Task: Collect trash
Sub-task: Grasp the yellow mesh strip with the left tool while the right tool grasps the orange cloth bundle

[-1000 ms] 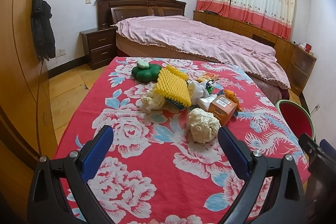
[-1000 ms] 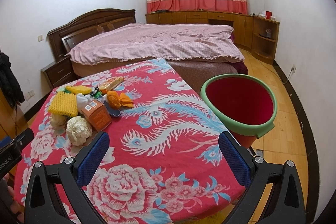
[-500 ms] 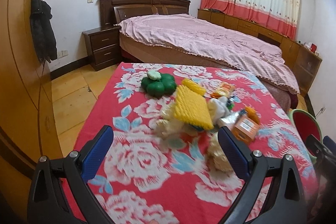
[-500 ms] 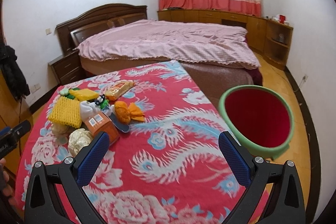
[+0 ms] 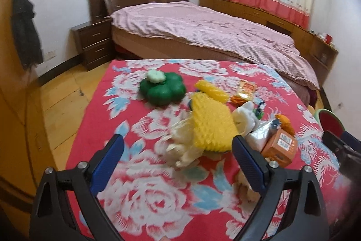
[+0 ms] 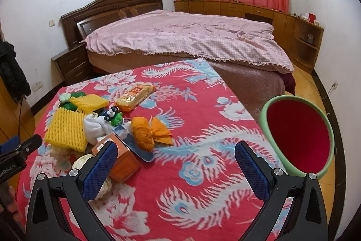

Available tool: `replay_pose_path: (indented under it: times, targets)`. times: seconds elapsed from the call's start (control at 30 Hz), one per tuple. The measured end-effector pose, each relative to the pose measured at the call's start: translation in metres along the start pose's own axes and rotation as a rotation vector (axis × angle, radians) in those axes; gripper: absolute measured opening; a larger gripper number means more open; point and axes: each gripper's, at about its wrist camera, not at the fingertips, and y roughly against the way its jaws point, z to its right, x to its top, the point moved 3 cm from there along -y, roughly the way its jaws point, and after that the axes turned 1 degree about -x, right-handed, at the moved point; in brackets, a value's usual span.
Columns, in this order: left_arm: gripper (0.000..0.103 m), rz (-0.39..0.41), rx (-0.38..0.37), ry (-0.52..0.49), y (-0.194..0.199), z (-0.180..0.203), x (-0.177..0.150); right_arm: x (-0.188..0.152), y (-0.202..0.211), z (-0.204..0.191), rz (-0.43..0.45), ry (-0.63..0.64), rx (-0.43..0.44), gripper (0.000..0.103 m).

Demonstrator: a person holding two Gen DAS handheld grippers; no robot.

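A pile of trash lies on the red floral tablecloth (image 6: 203,173): a yellow foam net (image 5: 209,125), crumpled white paper (image 5: 180,146), an orange box (image 5: 281,147) and an orange cloth bundle (image 6: 149,133). My left gripper (image 5: 178,148) hovers over the pile's near side. Its jaws are closing, with the crumpled paper seen between them but untouched by the pads. My right gripper (image 6: 176,155) stands open over bare cloth, its left finger beside the orange box (image 6: 123,158). The green bin (image 6: 300,134) with a red inside stands at the table's right edge.
A green flower-shaped cushion (image 5: 162,89) and a snack packet (image 6: 135,95) lie behind the pile. A bed (image 6: 191,40) with a pink cover stands beyond the table, with a nightstand (image 5: 92,46) to its left. A wooden wardrobe (image 5: 13,128) lines the left side.
Both grippers have moved forward over the table, so the pile looks larger and nearer. In the left wrist view the crumpled paper now sits between the fingers.
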Motion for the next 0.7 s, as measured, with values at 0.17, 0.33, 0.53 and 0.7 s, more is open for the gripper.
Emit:
replay_pose_path:
  times: [0.17,0.33,0.53,0.7]
  targets:
    - [0.081,-0.018,-0.075,-0.045,-0.018,0.012,0.006,-0.002,-0.008,-0.01,-0.025,-0.017,-0.019,0.1]
    - [0.053,-0.073,-0.166,-0.043,-0.04,0.015,0.01,-0.004,-0.015,-0.015,-0.046,-0.04,-0.05,0.1]
    - [0.024,-0.102,-0.288,-0.032,-0.05,0.021,0.004,0.004,-0.026,-0.021,-0.063,-0.036,-0.056,0.08]
    - [0.015,-0.078,-0.363,-0.024,-0.042,0.023,0.006,0.01,-0.043,-0.03,-0.105,-0.015,-0.024,0.059]
